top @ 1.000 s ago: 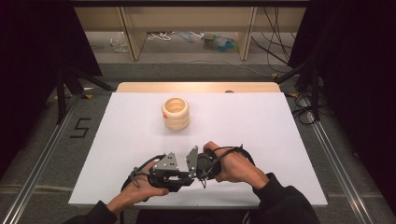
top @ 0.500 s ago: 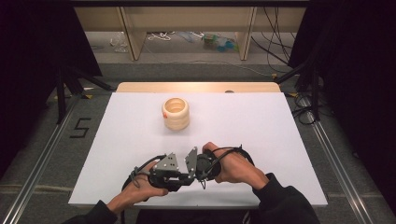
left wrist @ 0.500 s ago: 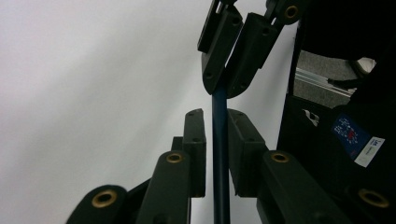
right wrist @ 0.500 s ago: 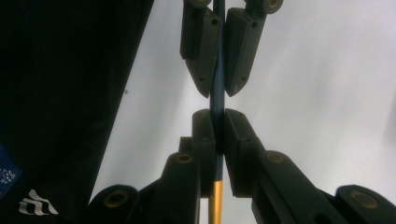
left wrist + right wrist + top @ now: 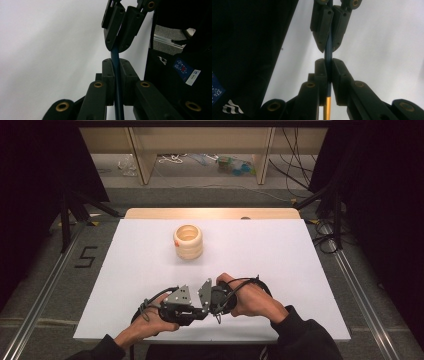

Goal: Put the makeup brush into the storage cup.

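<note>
A thin dark blue rod [image 5: 114,53] with a gold end [image 5: 327,108] is held between both grippers, tip to tip. My left gripper [image 5: 117,62] is shut on it, and the right gripper's jaws [image 5: 120,37] clamp the same rod just beyond. In the right gripper view my right gripper [image 5: 327,61] is shut on the rod [image 5: 328,53], with the left gripper's jaws [image 5: 328,32] facing it. From above, the left gripper [image 5: 199,310] and right gripper [image 5: 208,304] meet low over the near middle of the white table [image 5: 280,250].
A stack of pale wooden rings [image 5: 188,241] stands upright toward the back centre of the table. A wooden strip [image 5: 210,213] runs along the far edge. Metal rails flank the table and cables lie on the floor at the right.
</note>
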The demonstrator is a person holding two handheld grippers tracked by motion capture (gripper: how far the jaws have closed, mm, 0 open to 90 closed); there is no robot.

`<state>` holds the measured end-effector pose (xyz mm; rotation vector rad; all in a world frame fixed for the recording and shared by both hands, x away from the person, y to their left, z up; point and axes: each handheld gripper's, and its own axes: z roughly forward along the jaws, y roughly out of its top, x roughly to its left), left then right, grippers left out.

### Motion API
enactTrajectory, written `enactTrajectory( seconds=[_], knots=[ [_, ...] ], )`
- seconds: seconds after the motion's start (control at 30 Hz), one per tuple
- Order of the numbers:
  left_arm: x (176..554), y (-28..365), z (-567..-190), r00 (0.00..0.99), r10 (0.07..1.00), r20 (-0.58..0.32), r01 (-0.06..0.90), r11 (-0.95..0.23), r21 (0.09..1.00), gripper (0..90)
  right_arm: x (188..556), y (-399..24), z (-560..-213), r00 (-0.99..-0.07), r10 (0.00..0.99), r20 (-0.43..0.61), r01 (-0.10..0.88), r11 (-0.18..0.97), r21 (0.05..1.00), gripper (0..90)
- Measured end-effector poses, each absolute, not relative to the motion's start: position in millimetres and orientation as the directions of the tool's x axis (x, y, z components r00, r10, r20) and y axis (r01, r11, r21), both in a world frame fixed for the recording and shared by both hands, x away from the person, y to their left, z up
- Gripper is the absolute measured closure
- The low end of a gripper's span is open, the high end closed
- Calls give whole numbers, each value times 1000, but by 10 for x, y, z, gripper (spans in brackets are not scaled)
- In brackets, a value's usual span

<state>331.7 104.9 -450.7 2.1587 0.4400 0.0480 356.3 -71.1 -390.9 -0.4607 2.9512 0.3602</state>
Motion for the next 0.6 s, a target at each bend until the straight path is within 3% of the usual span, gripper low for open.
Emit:
enactTrajectory(
  seconds=[0.1,0.33,0.43,0.6],
  knots=[
    [3311,1057,-4504,934,327,-146,305,-515,801,838,3558,-723,-3894,-936,-302,-178,-337,915,220,734],
    [3324,1109,-4474,921,359,-148,319,-481,817,838,3560,-878,-3718,-953,-209,-220,-269,917,296,530],
    [3338,1147,-4462,914,381,-140,322,-468,823,838,3585,-971,-3635,-960,-123,-250,-215,900,380,444],
    [3360,1206,-4427,888,442,-131,336,-425,841,838,3601,-1187,-3538,-967,157,-202,5,803,596,332]
  ],
)
